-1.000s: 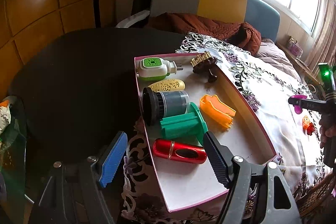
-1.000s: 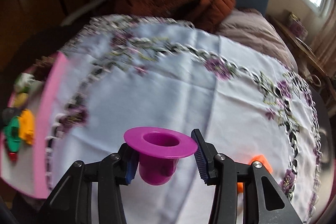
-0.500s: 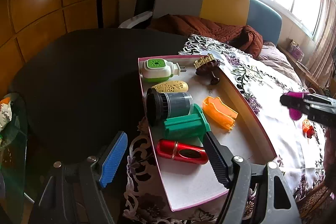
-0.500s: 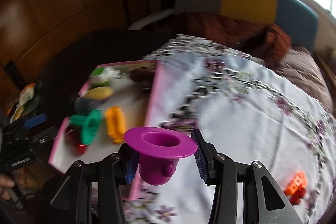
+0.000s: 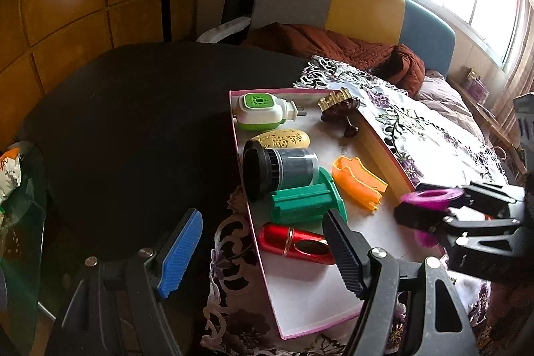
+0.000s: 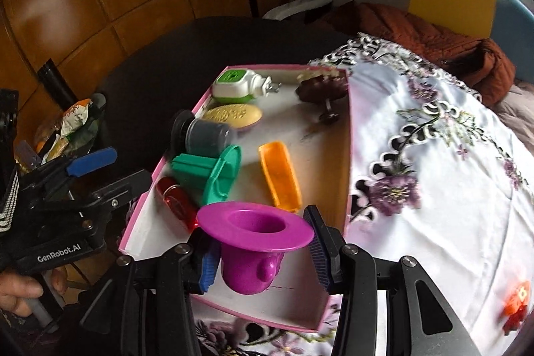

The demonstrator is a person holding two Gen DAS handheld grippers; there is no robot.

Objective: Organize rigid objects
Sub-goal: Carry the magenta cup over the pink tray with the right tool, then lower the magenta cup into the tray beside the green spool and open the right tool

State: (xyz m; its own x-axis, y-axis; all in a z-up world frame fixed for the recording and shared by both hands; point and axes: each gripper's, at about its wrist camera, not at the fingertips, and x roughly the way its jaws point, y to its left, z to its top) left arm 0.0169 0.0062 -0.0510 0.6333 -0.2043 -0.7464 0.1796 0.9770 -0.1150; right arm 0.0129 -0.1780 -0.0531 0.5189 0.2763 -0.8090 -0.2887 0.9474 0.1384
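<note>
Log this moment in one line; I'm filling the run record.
right gripper: shut on purple cup, above pink box | left gripper: open, holds nothing | orange piece: on tablecloth

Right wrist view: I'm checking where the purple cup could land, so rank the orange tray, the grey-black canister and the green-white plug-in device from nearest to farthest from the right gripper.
1. Orange tray, just ahead of the right gripper, mid-box.
2. Grey-black canister, further in, along the box's left wall.
3. Green-white plug-in device, at the far left corner.
</note>
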